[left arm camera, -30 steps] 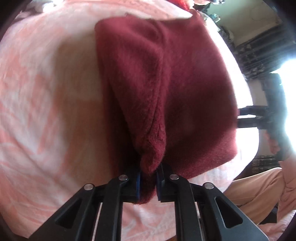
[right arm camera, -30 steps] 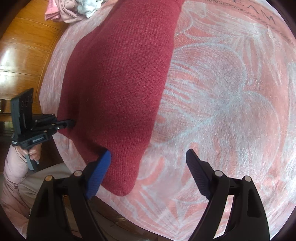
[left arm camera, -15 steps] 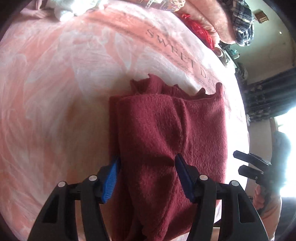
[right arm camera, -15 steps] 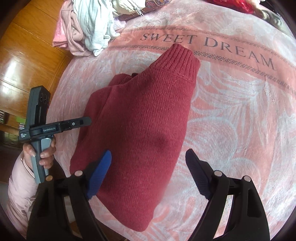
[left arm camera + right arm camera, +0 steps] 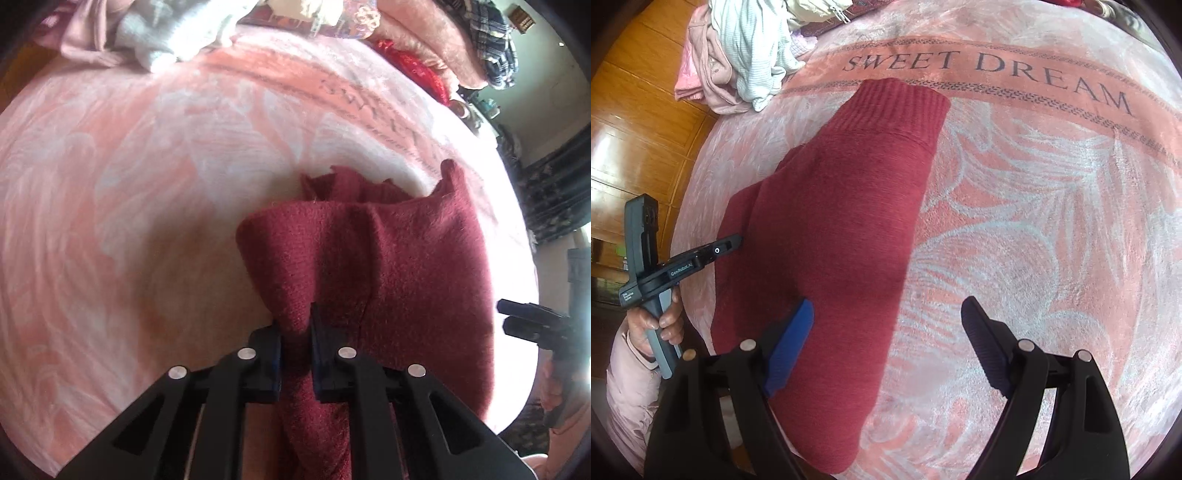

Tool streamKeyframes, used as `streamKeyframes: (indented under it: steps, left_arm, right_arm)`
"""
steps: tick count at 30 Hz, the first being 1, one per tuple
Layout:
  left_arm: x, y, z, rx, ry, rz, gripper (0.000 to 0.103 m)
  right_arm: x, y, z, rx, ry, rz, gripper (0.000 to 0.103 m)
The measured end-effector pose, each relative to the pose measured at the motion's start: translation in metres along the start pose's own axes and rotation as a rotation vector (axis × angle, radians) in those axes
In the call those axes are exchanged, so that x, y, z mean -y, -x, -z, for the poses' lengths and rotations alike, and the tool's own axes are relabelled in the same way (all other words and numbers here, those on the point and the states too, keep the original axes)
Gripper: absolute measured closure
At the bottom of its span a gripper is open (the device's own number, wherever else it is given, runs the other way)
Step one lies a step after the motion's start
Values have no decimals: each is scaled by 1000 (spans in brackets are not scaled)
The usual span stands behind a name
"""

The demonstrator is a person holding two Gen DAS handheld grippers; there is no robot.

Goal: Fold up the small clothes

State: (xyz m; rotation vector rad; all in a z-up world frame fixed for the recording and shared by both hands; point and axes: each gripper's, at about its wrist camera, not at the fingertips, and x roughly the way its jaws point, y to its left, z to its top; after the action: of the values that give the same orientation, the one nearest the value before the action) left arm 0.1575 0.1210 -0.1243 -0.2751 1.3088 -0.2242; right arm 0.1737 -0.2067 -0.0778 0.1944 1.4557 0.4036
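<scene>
A dark red knitted sweater (image 5: 831, 229) lies folded lengthwise on the pink blanket, its ribbed hem toward the "SWEET DREAM" lettering. In the left wrist view the sweater (image 5: 399, 266) is bunched, and my left gripper (image 5: 295, 328) is shut on a fold of its near left edge. The left gripper also shows in the right wrist view (image 5: 735, 242) at the sweater's left side. My right gripper (image 5: 886, 314) is open, its left blue pad over the sweater's near part, its right finger over the blanket. It appears in the left wrist view (image 5: 517, 317) beside the sweater's right edge.
A pile of pale and pink clothes (image 5: 746, 55) lies at the blanket's far left corner. Pillows and a plaid cloth (image 5: 495, 44) are at the far side. A wooden floor (image 5: 631, 122) lies beyond the bed's left edge. The pink blanket (image 5: 1052, 221) spreads to the right.
My left gripper was shut on the sweater, opened over it half a second ago, and has shut again on a fold. The right gripper has stayed open and pulled back from the sweater.
</scene>
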Motion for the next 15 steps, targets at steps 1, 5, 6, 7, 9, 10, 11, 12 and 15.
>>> streamKeyframes:
  steps: [1,5,6,7,9,10,11,12,15]
  left_arm:
    - [-2,-3,1,-2,-4,-3,91]
    - [10,7,-4,26,-34,23,87]
    - [16,15,-6,42,-51,29,86]
    - [20,22,-6,56,-65,37,81]
    - [28,42,-1,112,-105,1,70]
    - [34,51,2,145,-126,-11,68]
    - [39,58,8,169,-153,-14,67]
    - [45,66,15,176,-181,-7,67]
    - [56,69,35,158,-220,34,67]
  right_arm:
    - [-1,-3,1,-9,4,13,23]
    - [-5,-3,3,-27,23,20,25]
    - [-6,-1,5,-36,25,-10,25]
    - [-7,1,9,-54,28,-61,22]
    - [-10,0,24,-107,36,-129,19]
    - [-12,-2,32,-124,43,-132,19]
    - [-13,-4,42,-140,55,-131,19]
    - [-14,-7,51,-154,61,-125,19]
    - [-12,-17,72,-188,54,-102,23]
